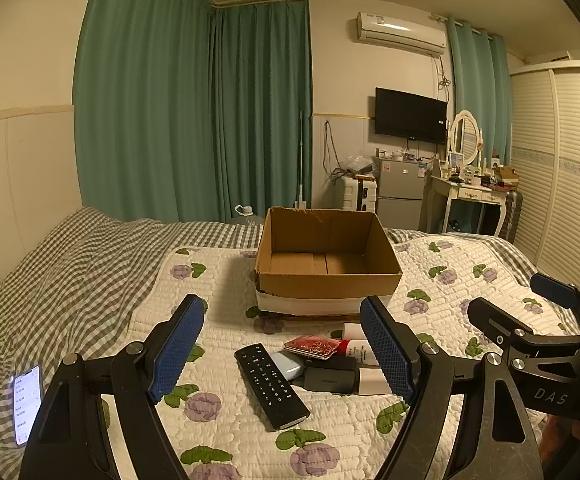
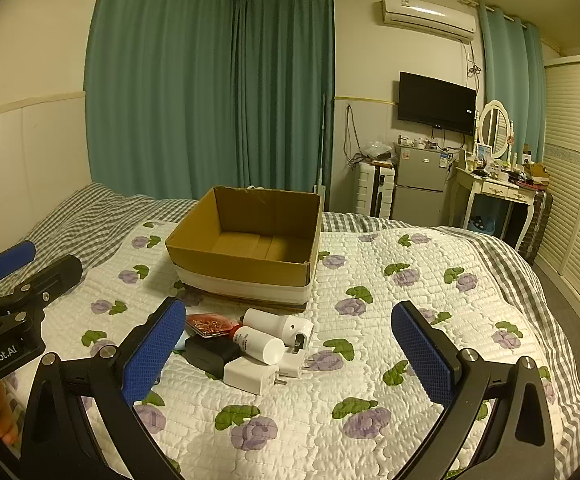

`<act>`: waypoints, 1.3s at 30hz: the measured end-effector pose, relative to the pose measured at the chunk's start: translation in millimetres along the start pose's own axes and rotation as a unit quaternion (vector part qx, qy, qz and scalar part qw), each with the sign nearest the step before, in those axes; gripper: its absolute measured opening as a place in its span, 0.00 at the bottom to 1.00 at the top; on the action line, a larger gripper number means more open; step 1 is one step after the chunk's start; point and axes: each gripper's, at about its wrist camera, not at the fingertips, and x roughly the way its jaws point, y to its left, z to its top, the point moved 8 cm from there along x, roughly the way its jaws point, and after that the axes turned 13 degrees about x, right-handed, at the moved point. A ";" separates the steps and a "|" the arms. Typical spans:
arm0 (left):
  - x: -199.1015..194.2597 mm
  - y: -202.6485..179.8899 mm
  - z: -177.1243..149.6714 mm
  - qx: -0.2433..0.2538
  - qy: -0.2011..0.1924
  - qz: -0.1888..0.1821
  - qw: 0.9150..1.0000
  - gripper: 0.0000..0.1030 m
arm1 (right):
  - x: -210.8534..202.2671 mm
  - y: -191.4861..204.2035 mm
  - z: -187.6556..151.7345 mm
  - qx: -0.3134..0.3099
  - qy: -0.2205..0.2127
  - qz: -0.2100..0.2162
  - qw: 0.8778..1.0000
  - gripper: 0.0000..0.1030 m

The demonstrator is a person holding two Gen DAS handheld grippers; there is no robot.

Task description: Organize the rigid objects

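We are looking at an open cardboard box point(image 1: 328, 264) sitting on the quilt point(image 1: 450, 288) toward the far side of the bed; its bare floor is showing and nothing is lying inside. A white band is running around its lower wall.

The rigid things are lying in a small heap on the quilt just in front of the box. We are seeing a black remote point(image 1: 270, 385) stretching toward us, with a pale blue case point(image 1: 287, 364) touching its right edge. Beside that, a black charger block point(image 1: 330, 378) is resting under a red patterned card case point(image 1: 312, 346). In the right wrist view, a white tube with a red band point(image 2: 258, 343) is leaning across a white plug adapter point(image 2: 249, 376), and a white cylinder point(image 2: 277, 320) is lying behind them, nearest the box.

We are holding the left gripper point(image 1: 281, 356) above the heap with its blue pads spread wide, gripping nothing. The right gripper point(image 2: 290, 354) is hovering over the quilt to the right of the heap, fingers equally wide apart and empty.

A lit phone point(image 1: 27, 404) is lying on the checked sheet point(image 1: 69, 272) at far left, well apart from the heap.
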 end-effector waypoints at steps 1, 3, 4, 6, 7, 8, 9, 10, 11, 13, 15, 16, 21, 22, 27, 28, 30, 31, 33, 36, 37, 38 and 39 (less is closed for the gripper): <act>0.0 0.0 0.0 0.000 0.000 0.000 1.000 0.81 | -0.1 0.1 0.2 0.000 0.000 0.000 1.000 1.00; -0.1 -0.2 0.1 0.000 0.000 0.001 1.000 0.81 | -0.1 0.2 0.2 0.000 0.000 0.000 1.000 1.00; -0.1 -0.2 0.2 0.000 0.000 0.000 1.000 0.81 | 0.0 0.2 0.2 0.000 0.000 0.000 1.000 1.00; -0.1 -0.1 0.2 0.000 0.000 0.001 1.000 0.81 | -0.1 0.2 0.2 0.000 0.000 0.000 1.000 1.00; 0.0 -0.1 0.4 0.000 0.000 0.000 1.000 0.81 | -0.1 0.1 0.2 0.000 0.000 0.000 1.000 1.00; -0.1 -0.1 0.5 0.000 0.000 0.000 1.000 0.81 | -0.1 0.1 0.2 0.000 0.000 -0.001 1.000 1.00; -0.1 -0.2 1.0 0.001 -0.001 0.001 1.000 0.81 | -0.1 0.1 0.1 0.000 0.000 0.000 1.000 1.00; -0.5 -0.9 1.6 0.002 -0.001 0.001 1.000 0.81 | -0.1 0.1 0.0 -0.001 0.000 0.000 1.000 1.00; -1.1 -0.9 2.3 0.003 -0.002 0.002 1.000 0.81 | 0.0 0.7 0.4 -0.002 0.000 -0.001 1.000 1.00; -0.4 -0.7 2.6 0.004 0.000 0.004 1.000 0.81 | 1.7 1.0 0.0 -0.004 0.003 -0.001 1.000 1.00; 4.6 1.6 0.1 0.006 0.009 0.010 1.000 0.81 | 4.7 0.6 -1.7 -0.006 0.007 -0.002 1.000 1.00; 7.5 2.5 -2.1 0.006 0.016 0.014 1.000 0.81 | 6.9 -0.2 -3.2 -0.007 0.009 -0.002 1.000 1.00; 42.7 5.3 -31.0 -0.001 0.074 0.020 0.997 0.81 | 26.0 -7.9 -15.4 -0.004 0.032 -0.006 0.999 1.00; 56.1 3.2 -41.2 -0.001 0.096 0.017 0.995 0.80 | 30.9 -10.0 -18.7 -0.003 0.039 -0.007 0.999 1.00; 106.4 -9.1 -82.0 -0.010 0.166 0.002 0.986 0.78 | 54.2 -20.6 -35.8 0.009 0.075 -0.012 0.997 1.00; 114.1 -10.9 -89.0 -0.013 0.176 0.001 0.984 0.78 | 58.6 -22.1 -39.3 0.010 0.082 -0.012 0.996 1.00; 130.4 -10.0 -101.5 -0.018 0.193 0.010 0.981 0.78 | 66.3 -24.3 -45.6 0.009 0.093 -0.014 0.996 1.00; 137.4 -9.6 -107.0 -0.021 0.203 0.010 0.979 0.78 | 70.4 -25.0 -48.8 0.008 0.097 -0.015 0.995 1.00; 148.7 -9.8 -117.6 -0.029 0.221 0.007 0.975 0.77 | 77.4 -25.6 -53.3 0.008 0.107 -0.017 0.994 1.00; 159.2 -8.6 -129.9 -0.036 0.241 0.006 0.970 0.77 | 86.4 -25.4 -59.8 0.007 0.121 -0.018 0.992 1.00; 161.7 -8.9 -132.7 -0.039 0.246 0.003 0.969 0.75 | 89.2 -25.2 -62.0 0.004 0.125 -0.020 0.992 1.00; 164.1 -10.4 -136.6 -0.044 0.251 -0.005 0.967 0.68 | 91.5 -24.3 -63.9 0.001 0.127 -0.022 0.992 1.00; 165.7 -12.7 -138.5 -0.048 0.255 -0.017 0.966 0.63 | 93.9 -23.8 -65.2 -0.002 0.129 -0.024 0.991 1.00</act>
